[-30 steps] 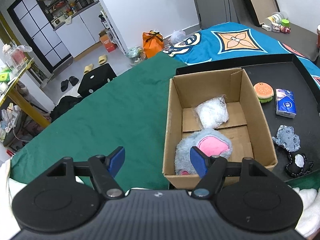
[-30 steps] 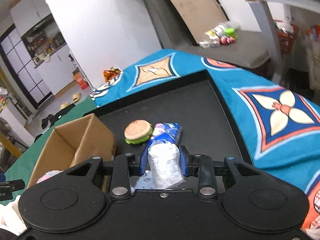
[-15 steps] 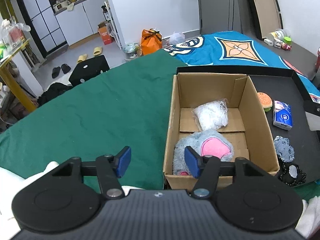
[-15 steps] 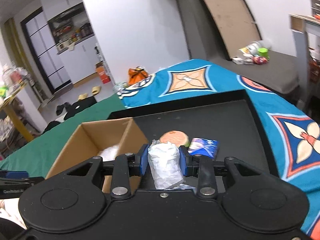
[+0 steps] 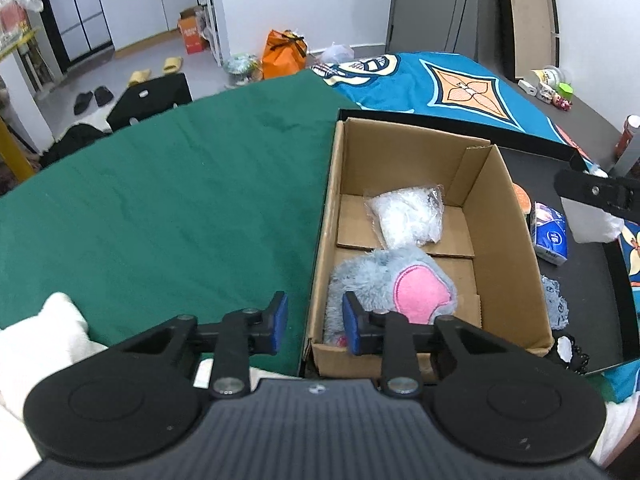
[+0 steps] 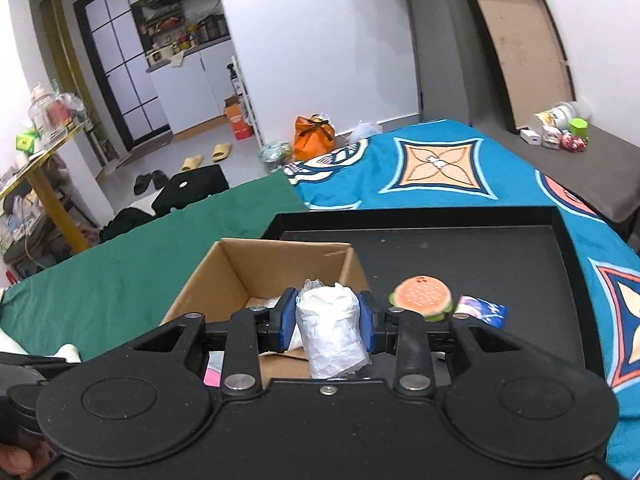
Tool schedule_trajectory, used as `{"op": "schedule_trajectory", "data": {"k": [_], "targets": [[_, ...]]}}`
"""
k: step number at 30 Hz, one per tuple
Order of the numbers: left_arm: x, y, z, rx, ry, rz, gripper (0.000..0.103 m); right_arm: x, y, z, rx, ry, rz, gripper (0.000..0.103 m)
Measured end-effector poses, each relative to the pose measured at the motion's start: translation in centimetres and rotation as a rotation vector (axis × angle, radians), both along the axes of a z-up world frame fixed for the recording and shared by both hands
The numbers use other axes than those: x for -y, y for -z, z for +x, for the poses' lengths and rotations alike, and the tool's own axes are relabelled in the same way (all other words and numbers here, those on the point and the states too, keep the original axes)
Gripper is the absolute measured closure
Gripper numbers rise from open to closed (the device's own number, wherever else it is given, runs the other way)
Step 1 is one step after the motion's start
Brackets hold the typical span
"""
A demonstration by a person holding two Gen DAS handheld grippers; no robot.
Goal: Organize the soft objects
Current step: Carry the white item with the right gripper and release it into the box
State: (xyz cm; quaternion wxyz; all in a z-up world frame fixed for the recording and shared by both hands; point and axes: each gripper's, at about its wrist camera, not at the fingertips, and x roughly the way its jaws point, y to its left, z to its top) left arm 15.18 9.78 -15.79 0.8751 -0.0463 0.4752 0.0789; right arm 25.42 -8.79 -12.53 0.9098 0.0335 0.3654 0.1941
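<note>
An open cardboard box (image 5: pixel 492 216) stands on a black tray (image 5: pixel 592 288). It holds a grey and pink plush toy (image 5: pixel 400 280) and a clear bag of white stuffing (image 5: pixel 408 216). My right gripper (image 6: pixel 327 316) is shut on a white wrapped soft bundle (image 6: pixel 330 328), held above the box's right wall (image 6: pixel 354 268). The bundle also shows in the left wrist view (image 5: pixel 588 228). My left gripper (image 5: pixel 314 322) is open and empty, straddling the box's near left corner.
On the tray right of the box lie a burger toy (image 6: pixel 422 298), a blue tissue pack (image 5: pixel 550 238), a grey cloth (image 5: pixel 554 306) and a black and white item (image 5: pixel 568 350). A green cloth (image 5: pixel 160 200) covers the bed on the left, a blue patterned cover (image 6: pixel 440 168) behind.
My right gripper has carried the white bundle left, from over the tray to above the box. My left gripper has narrowed and shifted right, up to the box corner.
</note>
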Motion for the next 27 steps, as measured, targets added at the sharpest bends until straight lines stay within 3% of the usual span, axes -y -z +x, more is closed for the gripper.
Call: {"op": "schedule_trajectory", "data": {"k": [8,11,12,18,27], "targets": [[-0.3,1.1,0.4,-0.014,0.021,-0.021,0.093,-2.8,-1.7,1.7,0.007,-0.033,0.000,0.067],[-0.6,1.2,0.4,-0.012,0.021,-0.033,0.094,-3.5,-2.1,1.6,0.016,-0.054,-0.023,0.043],[-0.7,1.2,0.4,-0.010,0.019,-0.038,0.095,-3.7,-2.2,1.5,0.028,-0.056,-0.044,0.041],[-1.4,1.1,-0.1,0.016,0.014,-0.076,0.095,-2.3,-2.0,1.5,0.000,-0.047,-0.090,0.038],[-1.3,0.7,-0.3,0.024,0.020,-0.066,0.095,1.3,-0.5,1.2,-0.054,-0.034,-0.141,0.034]]}}
